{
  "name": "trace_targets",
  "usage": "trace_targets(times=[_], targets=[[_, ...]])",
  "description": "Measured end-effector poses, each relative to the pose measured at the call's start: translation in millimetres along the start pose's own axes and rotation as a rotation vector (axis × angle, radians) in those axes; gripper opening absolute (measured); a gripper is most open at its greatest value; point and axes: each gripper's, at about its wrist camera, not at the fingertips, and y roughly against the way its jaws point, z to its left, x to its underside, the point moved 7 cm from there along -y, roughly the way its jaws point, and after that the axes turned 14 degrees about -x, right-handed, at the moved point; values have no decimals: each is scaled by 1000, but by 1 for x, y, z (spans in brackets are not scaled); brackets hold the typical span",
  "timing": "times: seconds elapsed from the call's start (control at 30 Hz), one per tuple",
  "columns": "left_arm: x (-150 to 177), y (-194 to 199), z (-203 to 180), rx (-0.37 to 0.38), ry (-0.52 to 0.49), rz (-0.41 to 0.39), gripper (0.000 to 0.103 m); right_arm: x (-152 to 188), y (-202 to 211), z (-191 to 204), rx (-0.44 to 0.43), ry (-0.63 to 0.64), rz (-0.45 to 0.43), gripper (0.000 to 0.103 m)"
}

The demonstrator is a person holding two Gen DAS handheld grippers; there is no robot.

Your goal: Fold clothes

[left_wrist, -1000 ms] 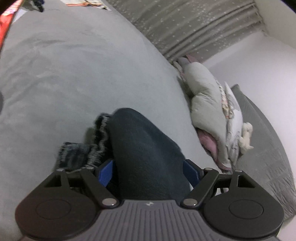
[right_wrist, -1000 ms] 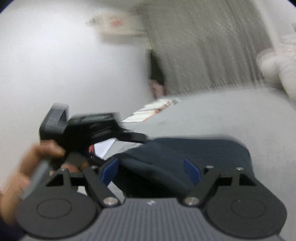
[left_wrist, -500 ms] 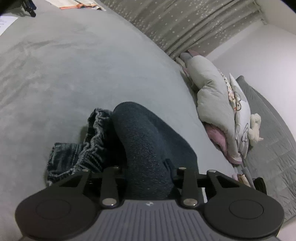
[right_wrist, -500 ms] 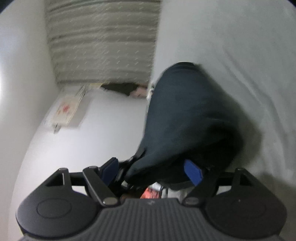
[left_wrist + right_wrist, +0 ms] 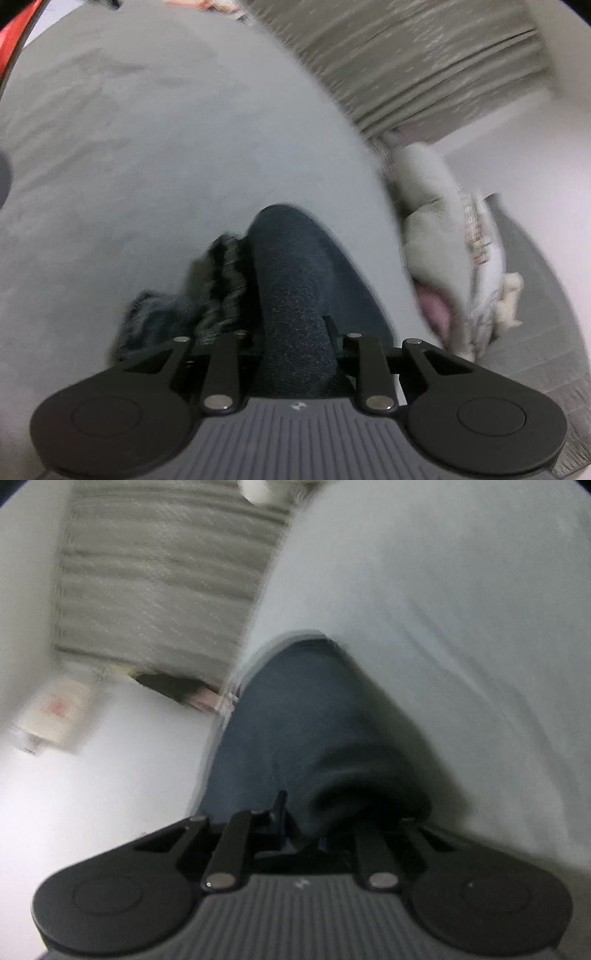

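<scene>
On the left wrist view, a red edge (image 5: pixel 14 44) sits at the far left corner, then the wide pale grey bedspread (image 5: pixel 147 155) fills the frame. Centre, the dark blue denim-look trousers (image 5: pixel 291 295) lie on that bedspread, their gathered elastic waistband (image 5: pixel 225 288) bunched just left of the smooth fold. The left gripper (image 5: pixel 295 343) has its jaws drawn in tight on the fold, fabric pinched between them. Further right, a heap of pale grey and pink bedding (image 5: pixel 436 236) rests by the grey pleated curtain (image 5: pixel 406 66), all blurred.

Over to the right wrist view: a white wall (image 5: pixel 92 794) with a smeared white paper (image 5: pixel 51 716) at left, curtain (image 5: pixel 159 579) above, then the trousers (image 5: pixel 306 723) on the bedspread (image 5: pixel 461 609). The right gripper (image 5: pixel 310 830) is closed down on the trousers' near edge, cloth bulging over the right finger
</scene>
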Motion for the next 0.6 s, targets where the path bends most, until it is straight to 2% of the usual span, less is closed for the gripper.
trace_targets(times=[0.1,0.2,0.27,0.37,0.43,0.5,0.6], targets=[[2,4,-2,-32,-53,-15,25,2,0,6,39,144,47,13],[1,9,-10,-61,-114,-35,28,-7,4,26,59,245,137,22],[-3,18,-13,-74,-129,-65,30,-16,16,41,40,285,191,41],[-6,32,-21,-84,-170,-125,30,-31,38,67,-19,376,253,62],[-7,41,-27,-84,-203,-164,30,-44,50,84,-65,460,271,64],[-7,50,-33,-85,-236,-203,31,-60,56,88,-101,486,263,64],[-8,64,-43,-85,-286,-261,32,-75,60,92,-198,408,328,67]])
